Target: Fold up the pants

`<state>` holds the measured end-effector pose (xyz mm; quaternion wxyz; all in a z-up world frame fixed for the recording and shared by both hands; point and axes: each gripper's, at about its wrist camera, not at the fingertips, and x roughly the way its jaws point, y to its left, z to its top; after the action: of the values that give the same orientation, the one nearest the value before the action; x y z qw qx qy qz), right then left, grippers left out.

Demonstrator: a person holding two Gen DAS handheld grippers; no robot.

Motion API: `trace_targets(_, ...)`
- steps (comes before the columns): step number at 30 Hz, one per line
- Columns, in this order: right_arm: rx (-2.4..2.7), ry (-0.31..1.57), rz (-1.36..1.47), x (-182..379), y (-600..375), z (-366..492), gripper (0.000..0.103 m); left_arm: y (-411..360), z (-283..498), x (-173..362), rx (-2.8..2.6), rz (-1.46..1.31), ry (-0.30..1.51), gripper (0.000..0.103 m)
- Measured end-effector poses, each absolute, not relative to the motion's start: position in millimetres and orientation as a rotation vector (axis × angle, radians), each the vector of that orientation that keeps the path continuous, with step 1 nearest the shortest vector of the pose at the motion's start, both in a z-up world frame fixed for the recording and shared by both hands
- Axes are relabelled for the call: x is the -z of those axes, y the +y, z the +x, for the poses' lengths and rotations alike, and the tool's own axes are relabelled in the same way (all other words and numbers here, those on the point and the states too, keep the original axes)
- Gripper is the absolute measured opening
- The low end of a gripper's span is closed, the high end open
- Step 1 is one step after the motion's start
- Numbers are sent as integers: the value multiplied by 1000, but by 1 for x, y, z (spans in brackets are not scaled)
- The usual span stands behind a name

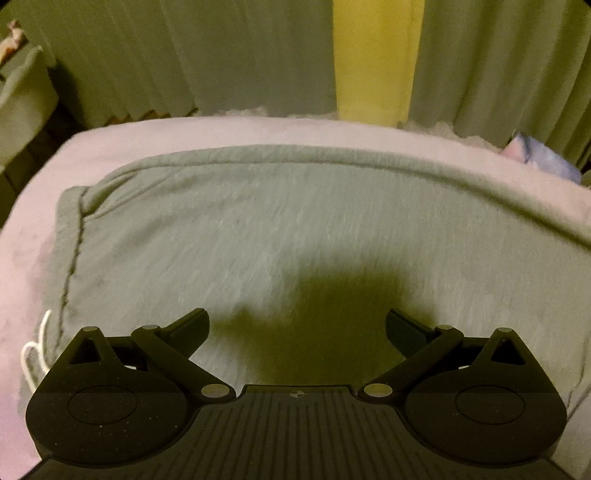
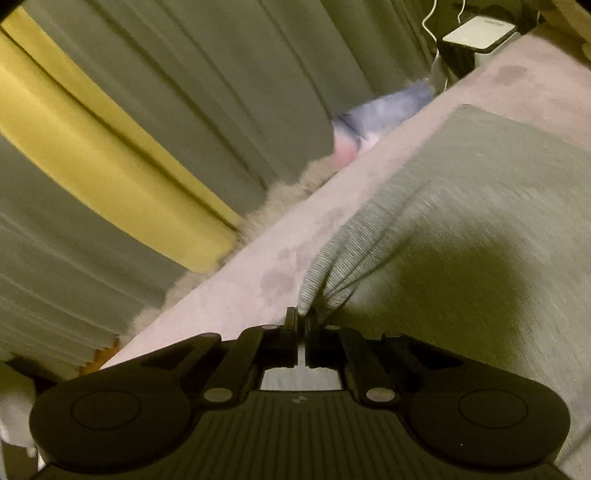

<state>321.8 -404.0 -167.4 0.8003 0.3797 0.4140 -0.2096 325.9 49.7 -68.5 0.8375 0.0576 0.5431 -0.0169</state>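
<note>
Grey-green pants (image 1: 295, 221) lie flat on a pale pink bed cover (image 1: 221, 131), with a stitched seam and a white drawstring (image 1: 35, 350) at the left. My left gripper (image 1: 295, 328) is open and empty, hovering just above the middle of the pants and casting a shadow on them. In the right wrist view my right gripper (image 2: 302, 321) is shut on an edge of the pants (image 2: 461, 192), and the cloth bunches into pleats at the fingertips (image 2: 291, 317) and lifts off the bed cover (image 2: 258, 266).
Grey-green pleated curtains (image 1: 240, 55) with a yellow strip (image 1: 375, 59) hang behind the bed. A blue and pink cloth (image 2: 380, 114) lies at the bed's far edge. A white box (image 2: 478, 31) with cables stands beyond the bed corner. A pale container (image 1: 22, 99) stands far left.
</note>
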Motion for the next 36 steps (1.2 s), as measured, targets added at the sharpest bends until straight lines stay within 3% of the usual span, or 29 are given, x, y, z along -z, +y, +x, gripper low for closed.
trace_targets(5, 401, 805, 825, 161, -385, 253, 2, 46, 371, 77, 85, -27, 1144, 103)
trace_targets(10, 369, 795, 843, 165, -375, 205, 2, 60, 414, 120, -13, -193, 1242, 103)
trace_targets(15, 323, 796, 888, 174, -376, 186, 2, 88, 426, 126, -66, -373, 1127, 102)
trace_targets(16, 317, 796, 883, 177, -377, 187, 2, 93, 426, 125, -68, -404, 1097, 98)
trace_targets(18, 309, 789, 891, 181, -380, 189, 3, 101, 428, 124, -87, -413, 1059, 55)
trace_targets(19, 310, 789, 895, 184, -381, 192, 3, 104, 428, 124, -105, -396, 1063, 24)
trace_targets(21, 319, 791, 913, 186, -379, 188, 3, 114, 427, 126, -73, -418, 1064, 10)
trace_targets(26, 362, 816, 924, 186, -377, 188, 7, 135, 402, 123, -9, -501, 1012, 8)
trace_targets(32, 472, 836, 888, 175, -383, 217, 33, 130, 388, 122, 5, -502, 988, 7)
trace_targets(36, 485, 859, 960, 184, -400, 235, 32, 144, 390, 127, 15, -556, 1006, 7)
